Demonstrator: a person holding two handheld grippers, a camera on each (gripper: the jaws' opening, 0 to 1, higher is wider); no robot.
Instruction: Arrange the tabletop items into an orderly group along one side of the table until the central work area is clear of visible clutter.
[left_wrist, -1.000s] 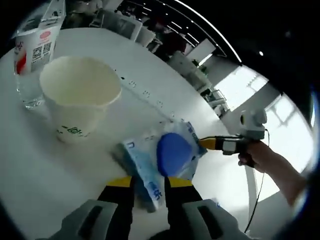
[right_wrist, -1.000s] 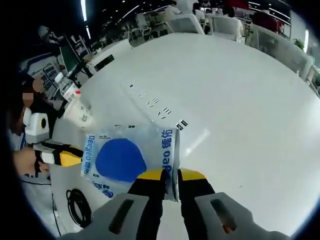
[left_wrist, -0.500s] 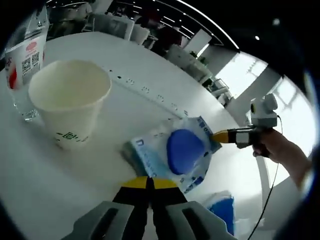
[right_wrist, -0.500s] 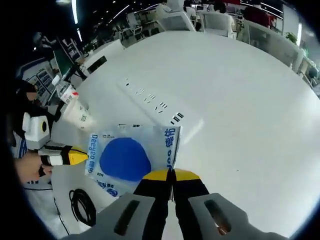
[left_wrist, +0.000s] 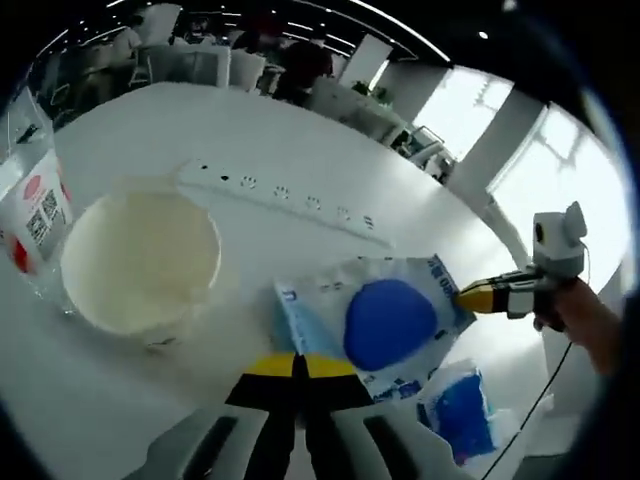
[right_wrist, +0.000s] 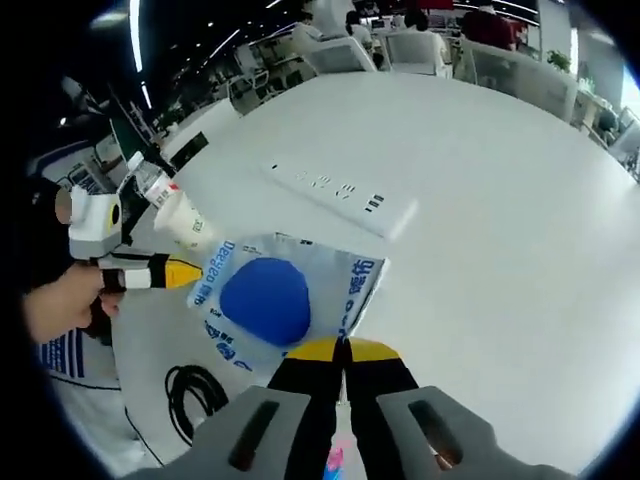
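Right gripper view: hand-held gripper (right_wrist: 338, 350) pinches packet (right_wrist: 285, 300) edge.

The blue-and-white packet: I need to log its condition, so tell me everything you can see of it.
The packet is a flat, soft pouch of translucent, glossy film with a large solid blue oval in the middle and blue print along its edges. It looks sealed and slightly crinkled. Both grippers pinch it at opposite edges: the left gripper with jaws shut on one side, the right gripper shut on the other. It seems held just over the white table, near the power strip and paper cup.
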